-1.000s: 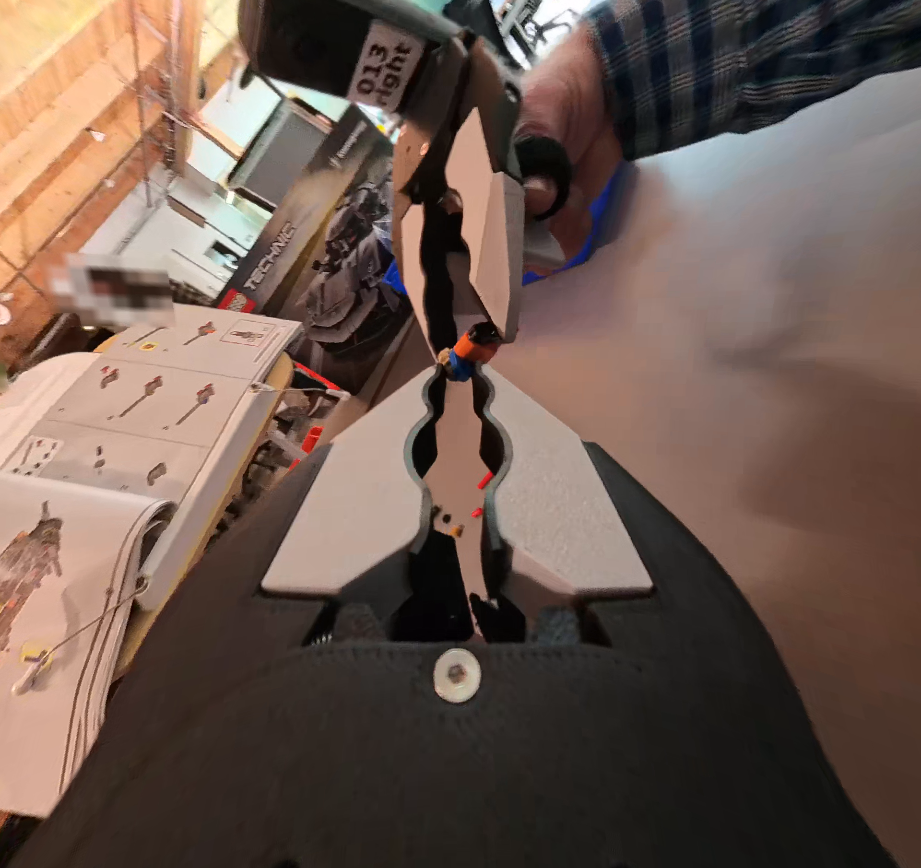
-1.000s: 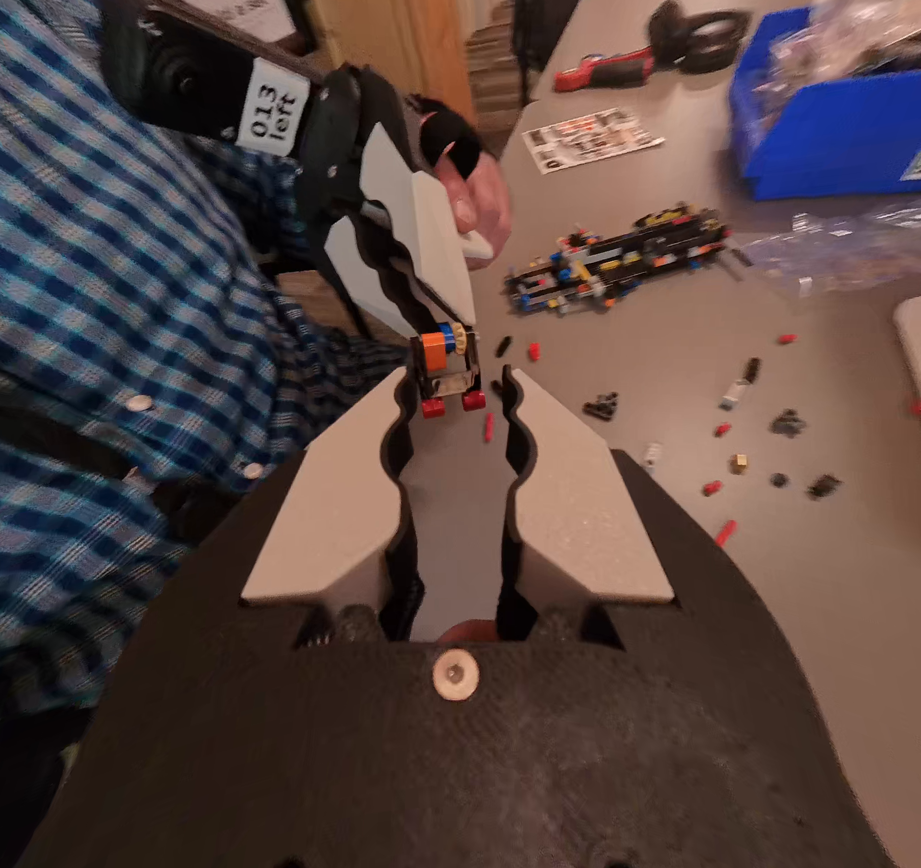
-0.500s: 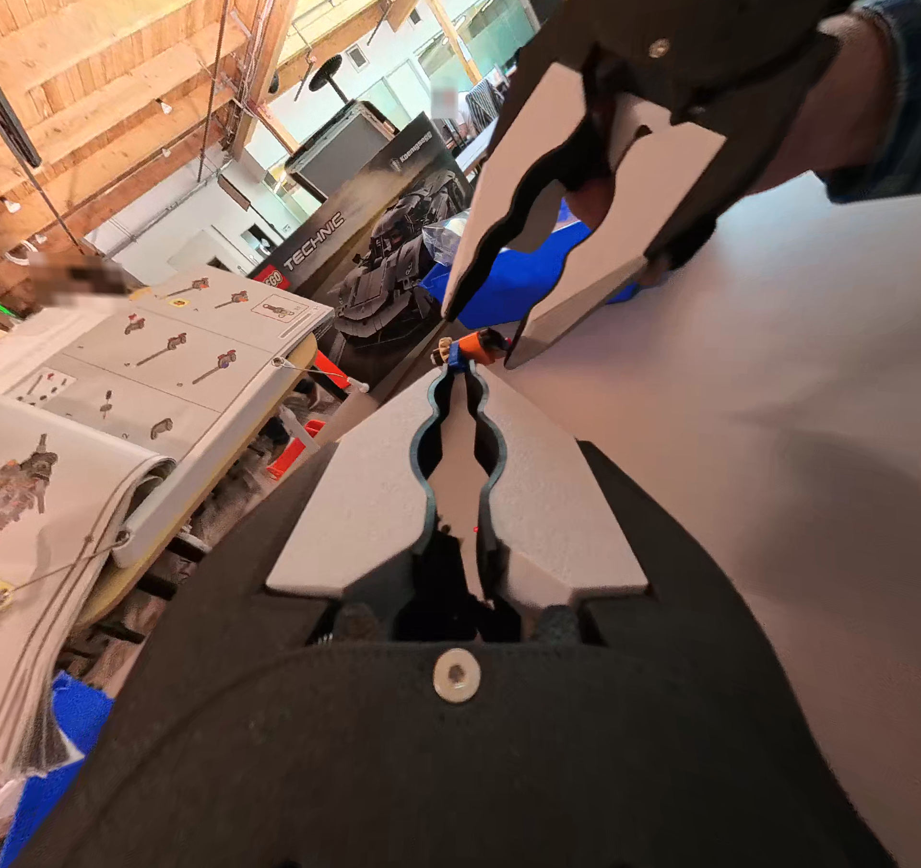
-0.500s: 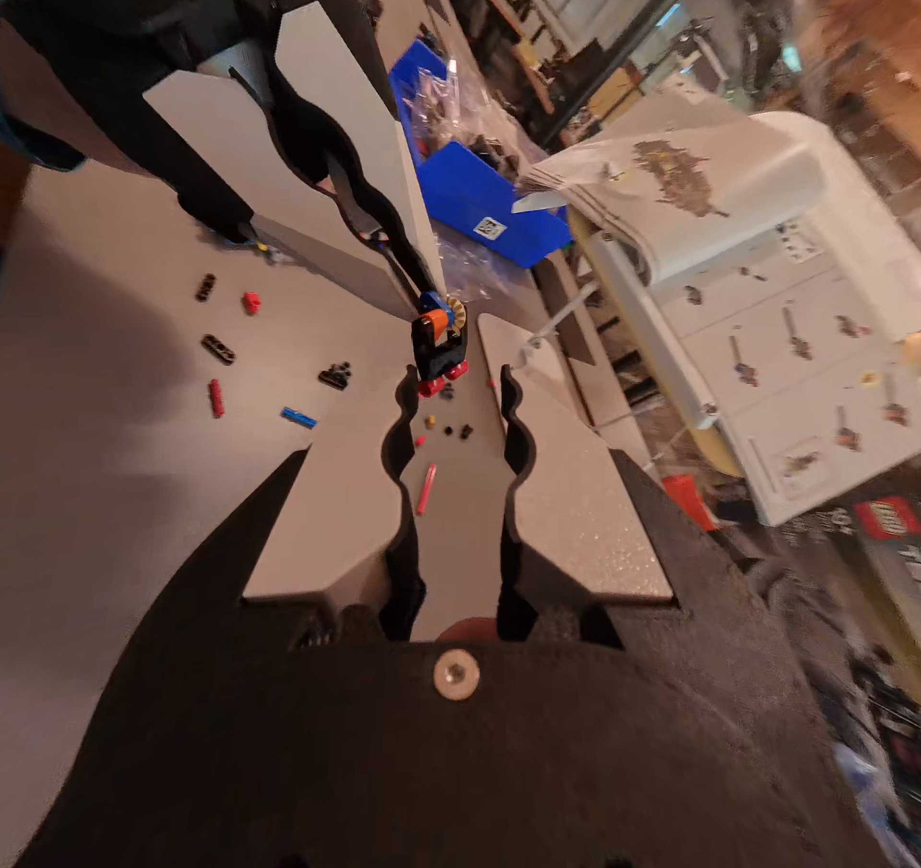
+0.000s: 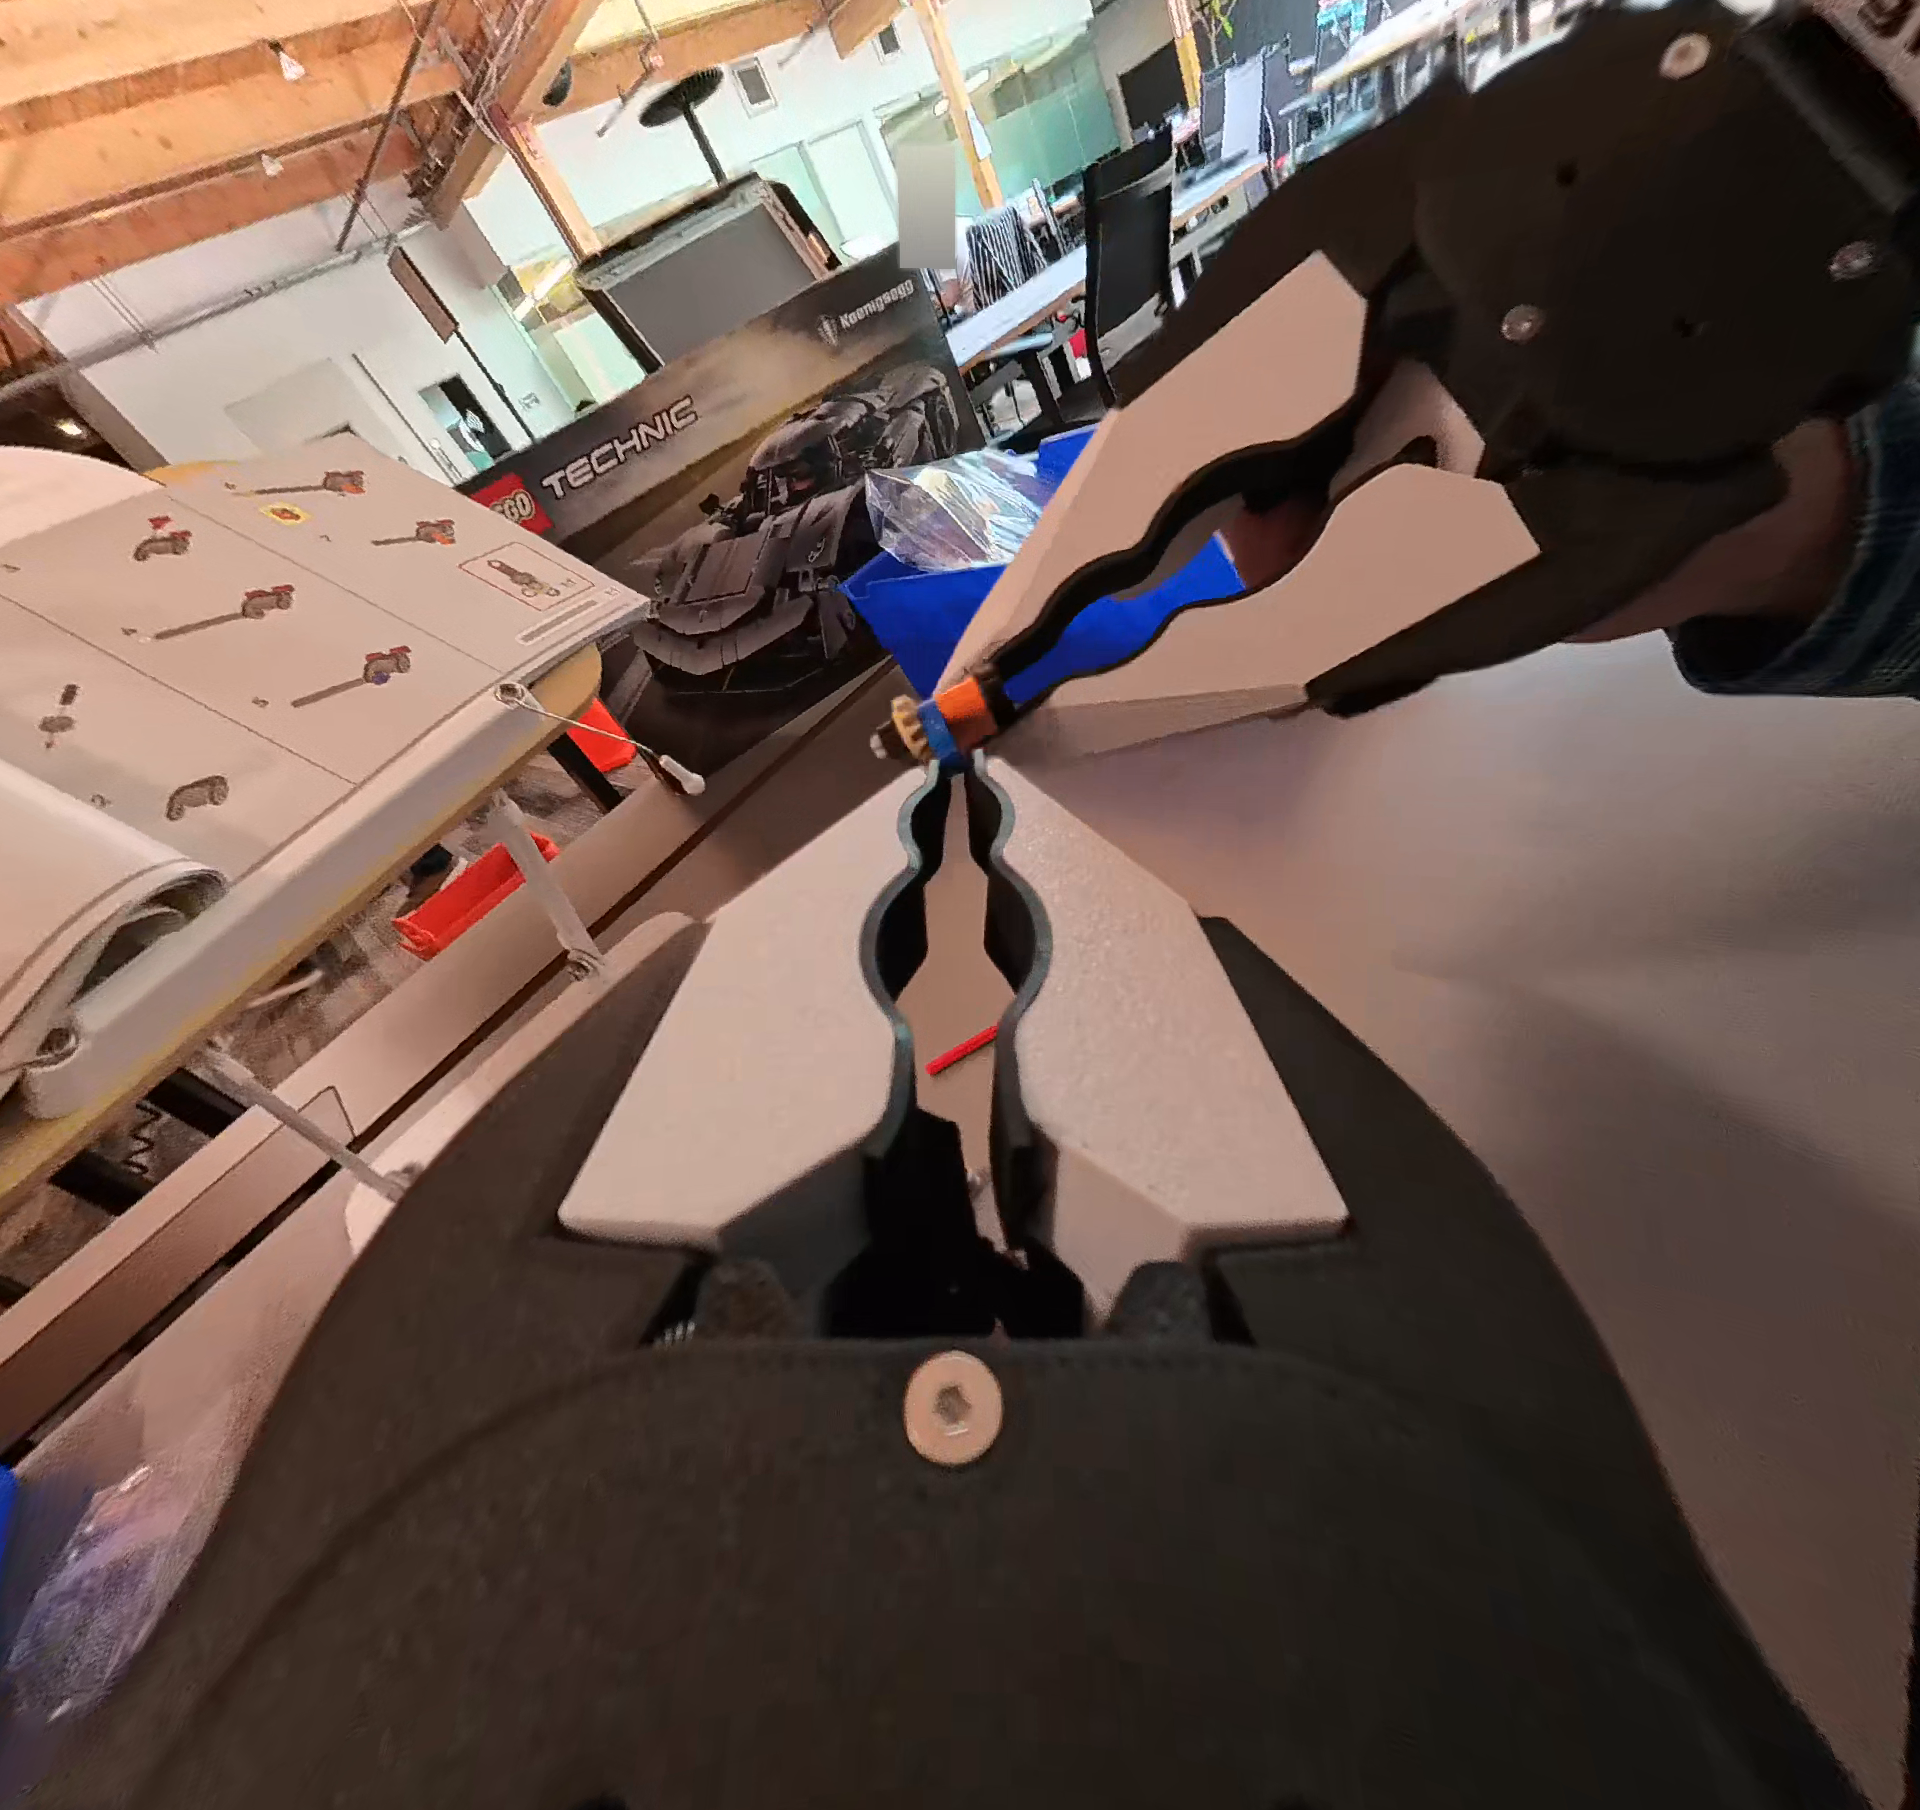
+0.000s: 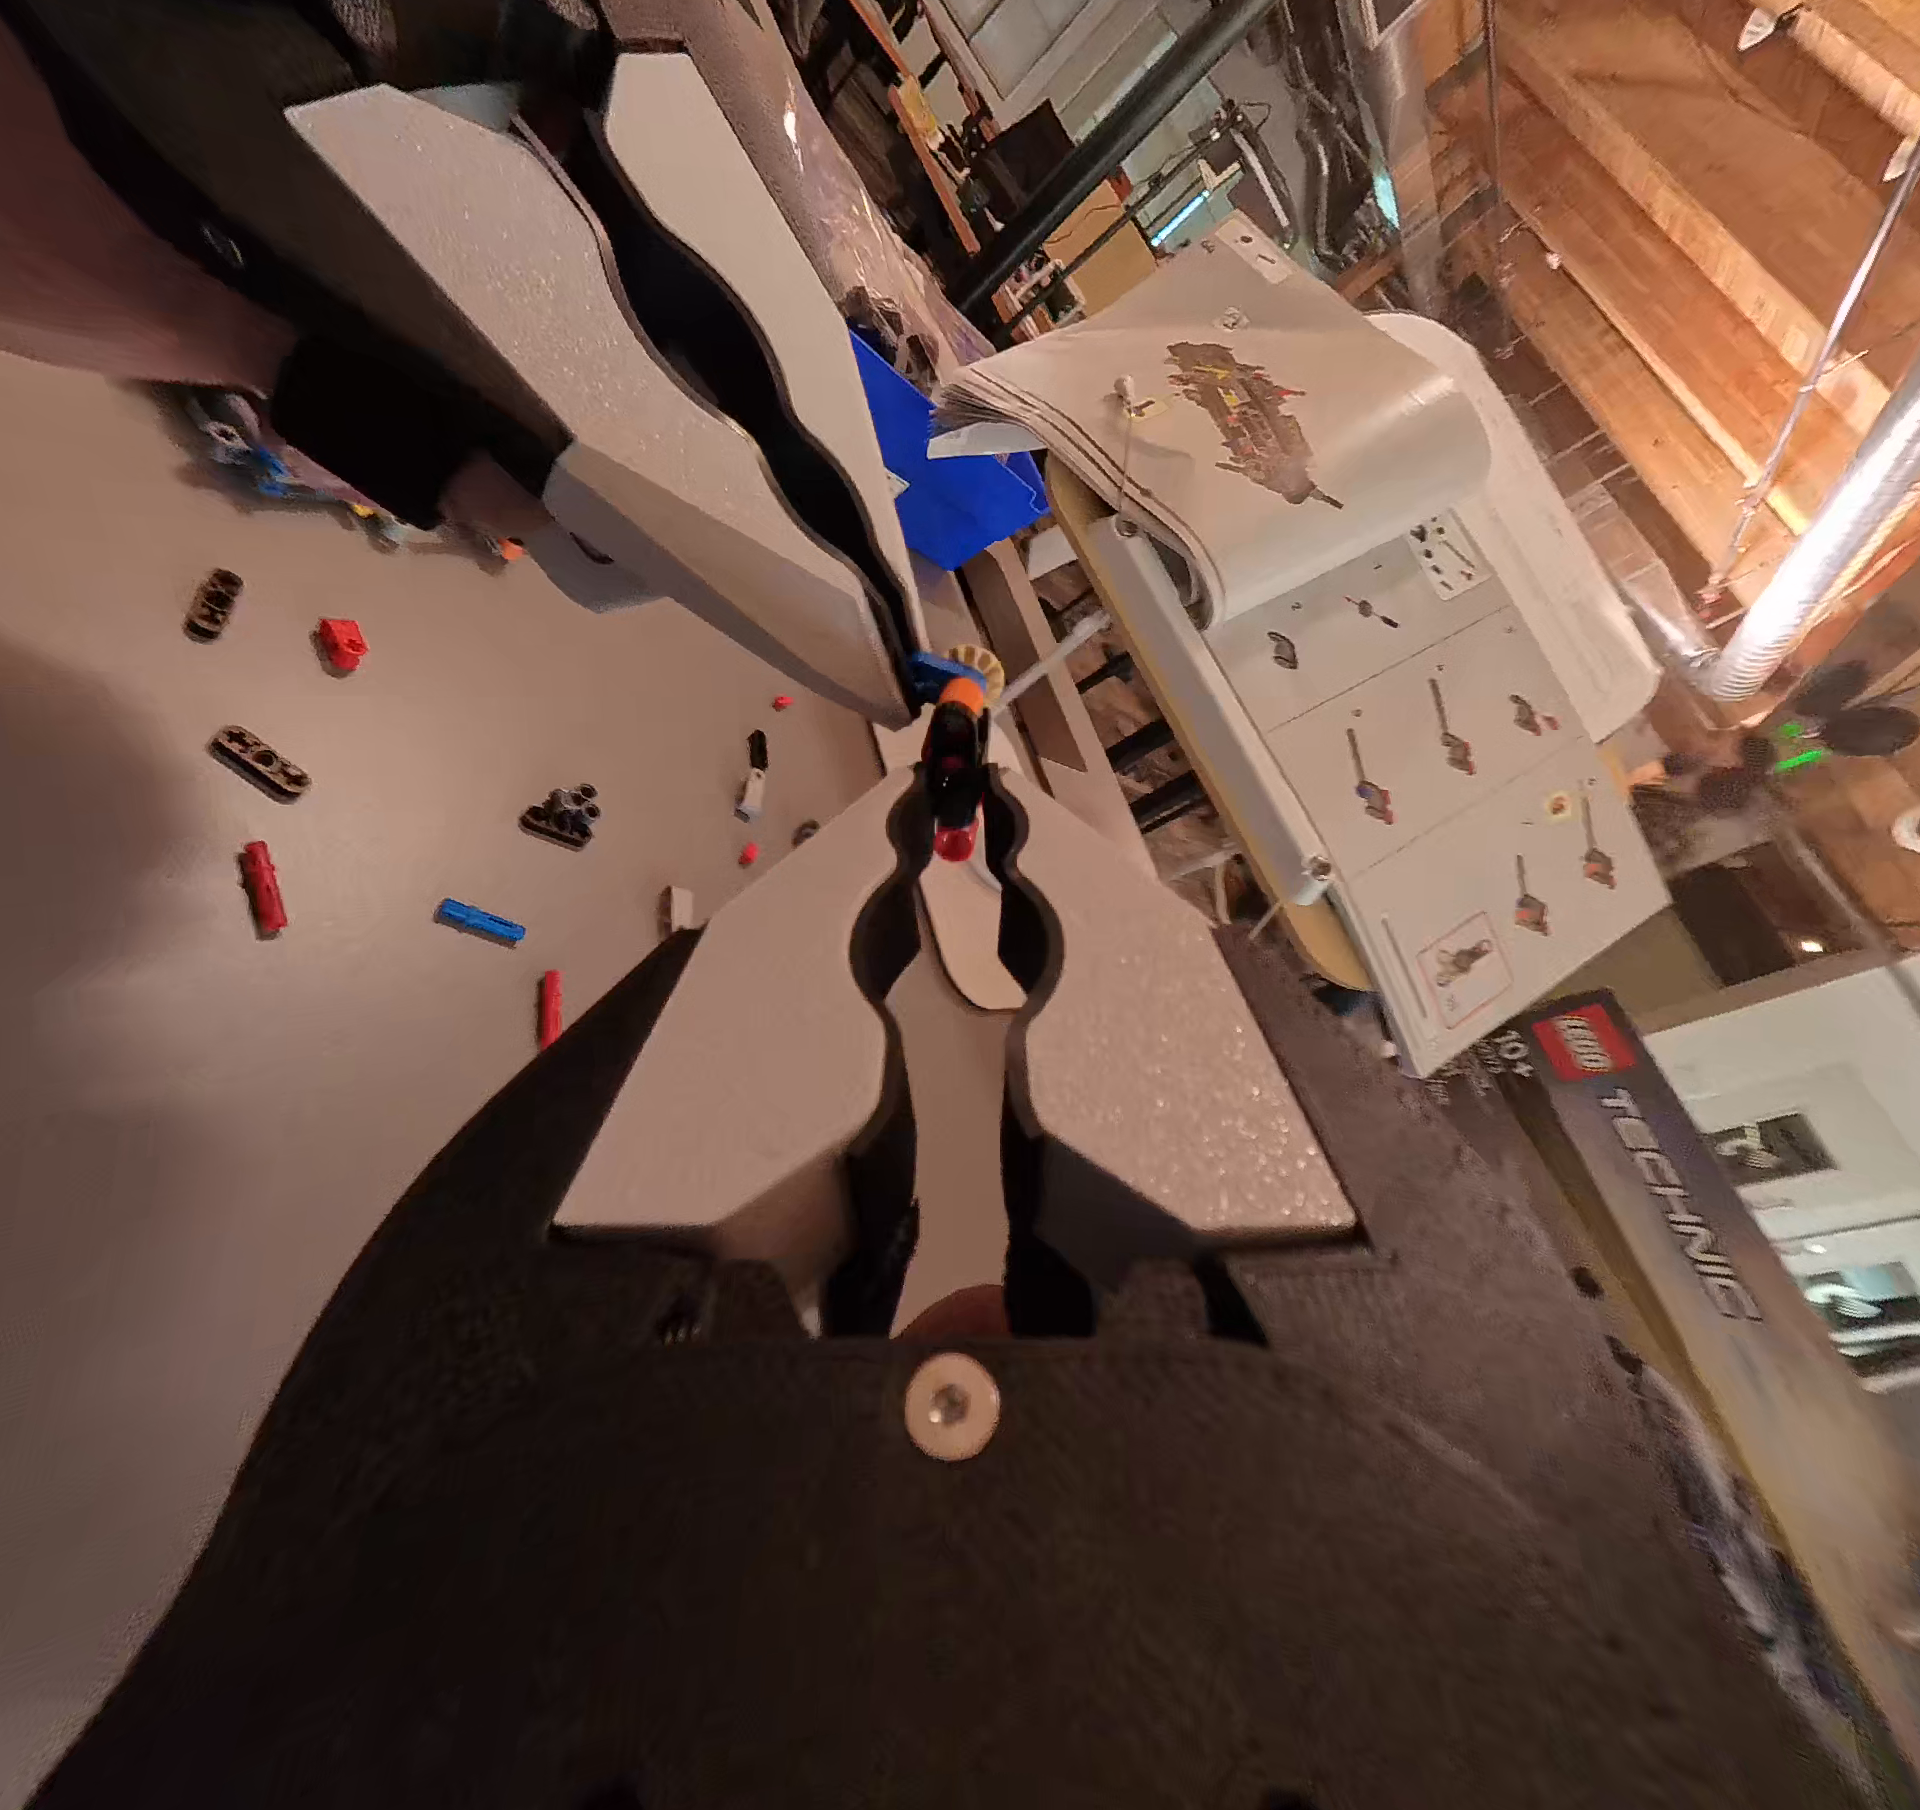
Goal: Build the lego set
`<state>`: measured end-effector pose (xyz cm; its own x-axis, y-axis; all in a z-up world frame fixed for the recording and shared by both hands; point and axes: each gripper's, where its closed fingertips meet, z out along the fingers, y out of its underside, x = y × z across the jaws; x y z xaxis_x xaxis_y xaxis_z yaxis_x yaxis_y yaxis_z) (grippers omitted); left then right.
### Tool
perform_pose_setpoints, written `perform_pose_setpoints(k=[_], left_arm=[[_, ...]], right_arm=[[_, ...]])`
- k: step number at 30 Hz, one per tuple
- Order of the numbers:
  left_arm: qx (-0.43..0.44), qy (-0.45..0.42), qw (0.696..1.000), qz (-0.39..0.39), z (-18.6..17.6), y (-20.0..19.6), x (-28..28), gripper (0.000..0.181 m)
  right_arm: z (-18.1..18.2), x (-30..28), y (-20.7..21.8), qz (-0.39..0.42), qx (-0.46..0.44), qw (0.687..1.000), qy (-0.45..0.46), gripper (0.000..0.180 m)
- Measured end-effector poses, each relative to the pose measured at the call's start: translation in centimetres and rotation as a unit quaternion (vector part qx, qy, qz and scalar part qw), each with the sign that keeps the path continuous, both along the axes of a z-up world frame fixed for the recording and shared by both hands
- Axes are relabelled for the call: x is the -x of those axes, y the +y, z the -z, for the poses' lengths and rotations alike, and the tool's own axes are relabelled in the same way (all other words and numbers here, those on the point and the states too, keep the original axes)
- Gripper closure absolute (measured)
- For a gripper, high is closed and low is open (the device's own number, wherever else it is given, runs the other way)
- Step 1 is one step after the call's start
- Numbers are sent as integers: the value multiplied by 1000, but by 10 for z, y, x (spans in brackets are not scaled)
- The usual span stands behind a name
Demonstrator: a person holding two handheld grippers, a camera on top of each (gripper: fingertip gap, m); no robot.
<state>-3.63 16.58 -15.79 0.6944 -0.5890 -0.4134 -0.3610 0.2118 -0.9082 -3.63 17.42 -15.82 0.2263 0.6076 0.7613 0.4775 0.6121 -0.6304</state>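
Both tools meet tip to tip above the grey worktop [image 6: 260, 1085], each pinching the same small lego piece [image 5: 951, 721]: the left tool [image 5: 954, 773] is pressed onto its blue end, the right tool [image 6: 954, 804] onto its black and red end. Loose red, black and blue bricks [image 6: 478, 921] lie scattered on the worktop. An open instruction booklet [image 6: 1455, 721] sits beyond its edge, beside a blue bin [image 6: 956, 482].

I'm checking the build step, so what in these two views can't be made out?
- Left wrist view: the small assembly is mostly hidden by both grippers' fingertips; its lower part is unseen.
- Right wrist view: the left gripper covers the assembly's blue end.
- Both views: the instruction booklet drawings are too small.
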Motion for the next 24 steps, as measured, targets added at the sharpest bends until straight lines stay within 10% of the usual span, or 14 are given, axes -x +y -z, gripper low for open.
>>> perform_pose_setpoints(k=[24], left_arm=[[-60, 104, 992, -22, -13, -3, 1, 166]], right_arm=[[-5, -6, 7, 13, -145, 983, -109, 176]])
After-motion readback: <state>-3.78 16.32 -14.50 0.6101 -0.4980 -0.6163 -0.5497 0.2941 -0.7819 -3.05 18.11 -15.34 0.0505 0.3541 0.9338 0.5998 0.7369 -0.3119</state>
